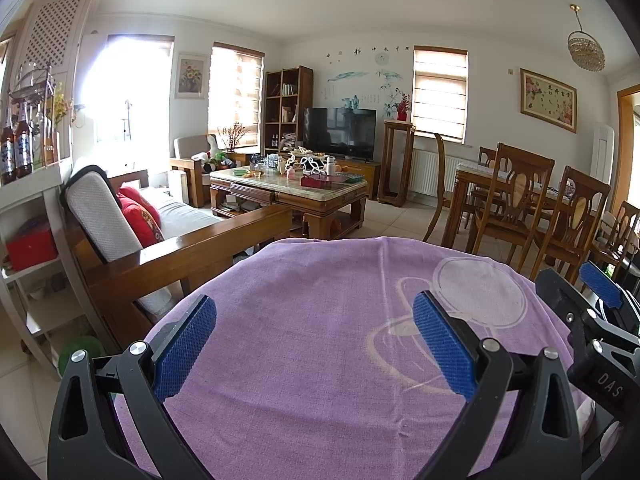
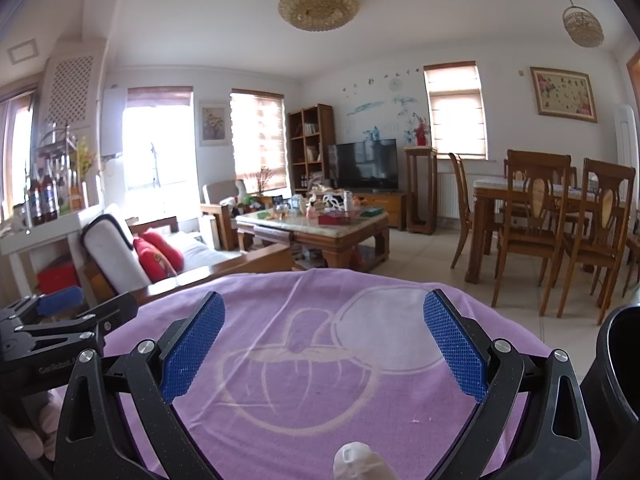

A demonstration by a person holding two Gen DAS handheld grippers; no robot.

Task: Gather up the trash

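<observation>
Both tools, the left tool and right tool, hang wide apart over the purple cloth, ready to grab. A crumpled white scrap lies just below the right one; the black bin waits beside it.

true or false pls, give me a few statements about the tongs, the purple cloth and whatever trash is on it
1. The left tongs are open and hold nothing. True.
2. The right tongs are shut on the white crumpled piece. False: they are open, and the piece lies on the purple cloth at the bottom edge of the right wrist view, not between the pads.
3. The purple cloth carries a pale line pattern. True.
4. A black bin shows at the right edge of the right wrist view. True.
5. The television is showing a bright picture. False: its screen is dark.
</observation>
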